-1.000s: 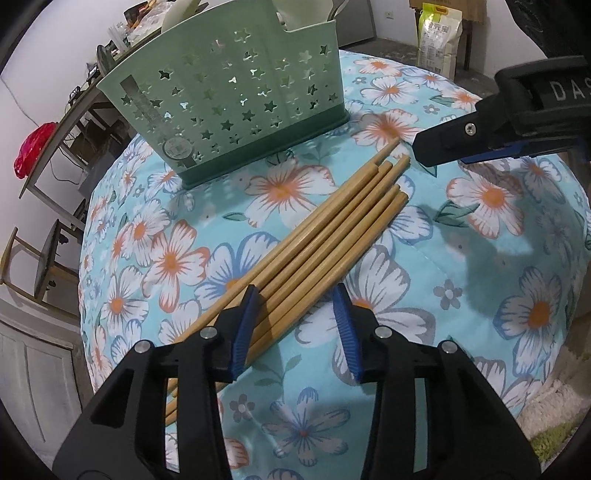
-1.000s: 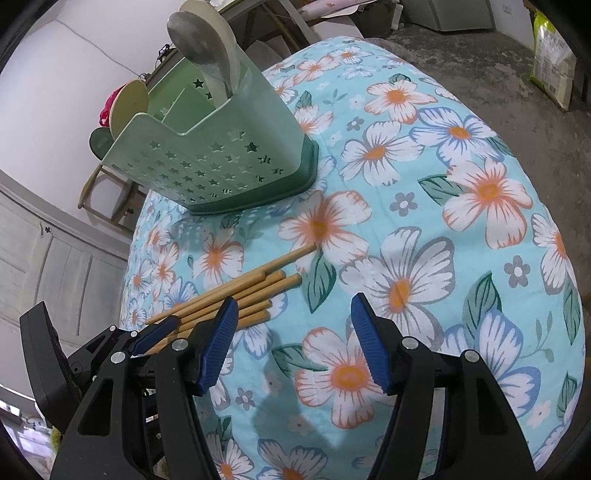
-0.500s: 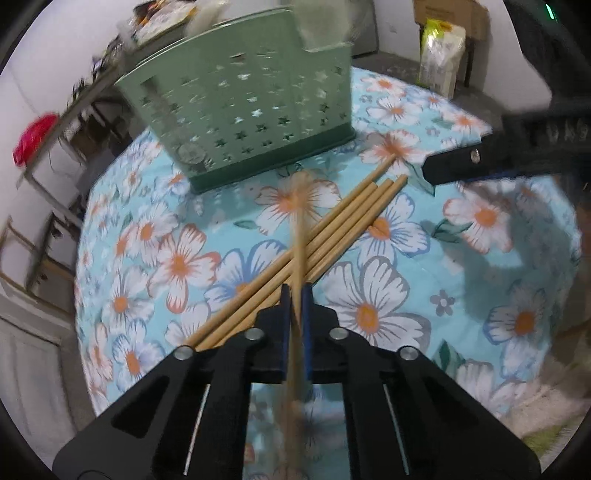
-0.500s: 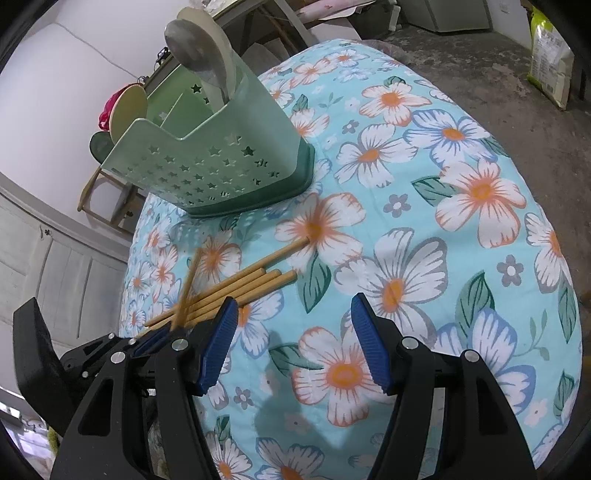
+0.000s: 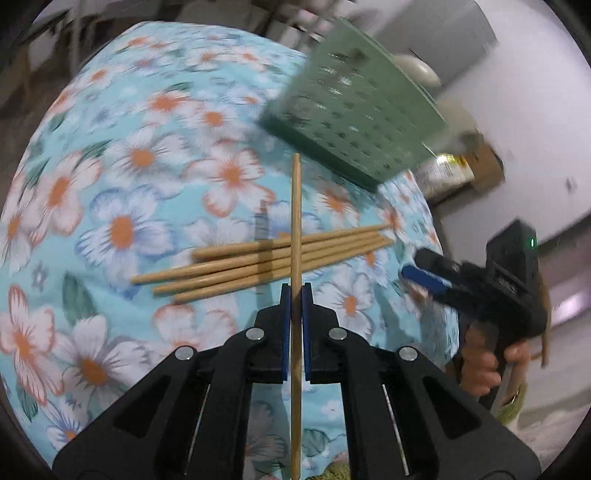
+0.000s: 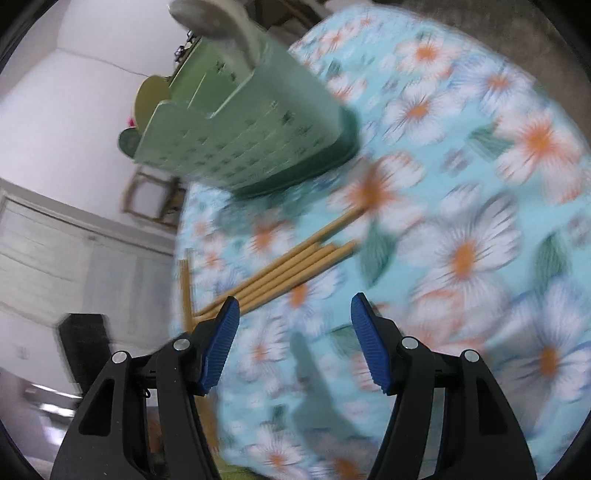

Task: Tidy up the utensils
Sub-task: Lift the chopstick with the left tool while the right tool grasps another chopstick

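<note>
One round wooden chopstick (image 5: 295,221) stands pinched between the ribbed blue pads of the left gripper (image 5: 294,295), crossing above four chopsticks (image 5: 258,264) lying on the floral cloth (image 5: 122,177). Beyond stands a green star-pierced plastic caddy (image 5: 354,122). At right, the right gripper (image 6: 295,317) hangs with jaws apart, empty.

Floral cloth (image 5: 122,229) w/ orange-white flowers on teal, white wall (image 6: 74,122), wooden chair frame (image 6: 151,203) blurred, cardboard box (image 5: 484,166) nr wall, grey floor (image 6: 535,48)

Four chopsticks (image 5: 258,264) lie side by side on the desk (image 5: 122,155) — the holder (image 5: 354,122) stands beyond them, far right; spoons (image 6: 214,22) stand in it.
</note>
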